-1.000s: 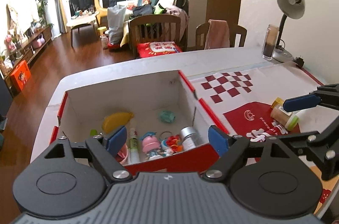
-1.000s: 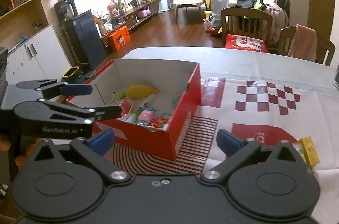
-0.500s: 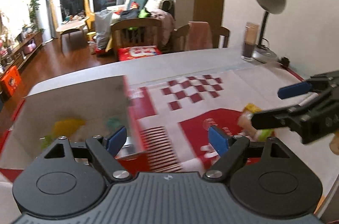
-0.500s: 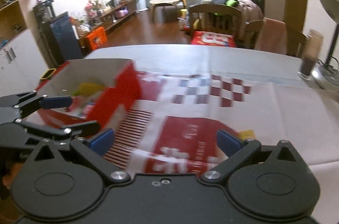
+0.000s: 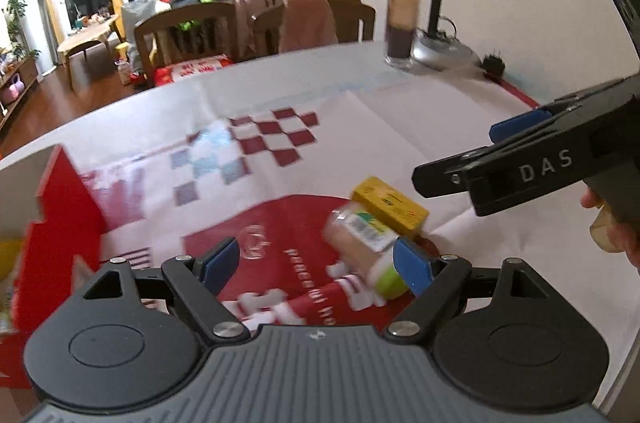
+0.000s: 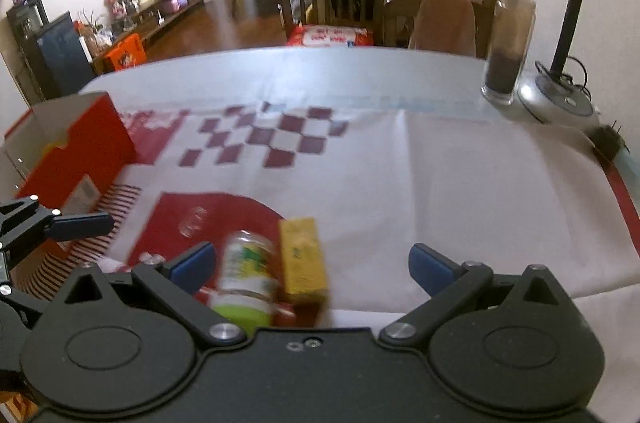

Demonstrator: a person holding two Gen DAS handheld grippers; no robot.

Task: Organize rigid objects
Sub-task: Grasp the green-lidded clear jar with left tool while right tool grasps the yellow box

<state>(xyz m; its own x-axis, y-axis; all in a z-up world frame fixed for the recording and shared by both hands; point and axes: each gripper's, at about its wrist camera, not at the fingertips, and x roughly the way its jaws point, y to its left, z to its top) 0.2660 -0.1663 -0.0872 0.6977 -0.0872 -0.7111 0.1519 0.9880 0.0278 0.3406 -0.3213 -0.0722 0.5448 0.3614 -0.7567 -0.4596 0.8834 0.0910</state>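
Observation:
A small bottle with a green cap (image 5: 362, 243) lies on its side on the red and white cloth (image 5: 400, 127), next to a yellow box (image 5: 390, 207). My left gripper (image 5: 316, 265) is open and empty, with the bottle just inside its right finger. My right gripper (image 6: 312, 263) is open and empty, and the bottle (image 6: 246, 273) and the yellow box (image 6: 302, 263) lie between its fingers. The red cardboard box (image 6: 76, 147) stands at the left; it also shows in the left wrist view (image 5: 56, 215).
A glass with dark contents (image 6: 506, 59) and a desk lamp (image 6: 560, 23) stand at the table's far right. Wooden chairs (image 6: 332, 3) stand behind the far edge. The right gripper shows in the left wrist view (image 5: 520, 159).
Both grippers have swung right, away from the red box and over to the bottle and yellow box. Both stayed open.

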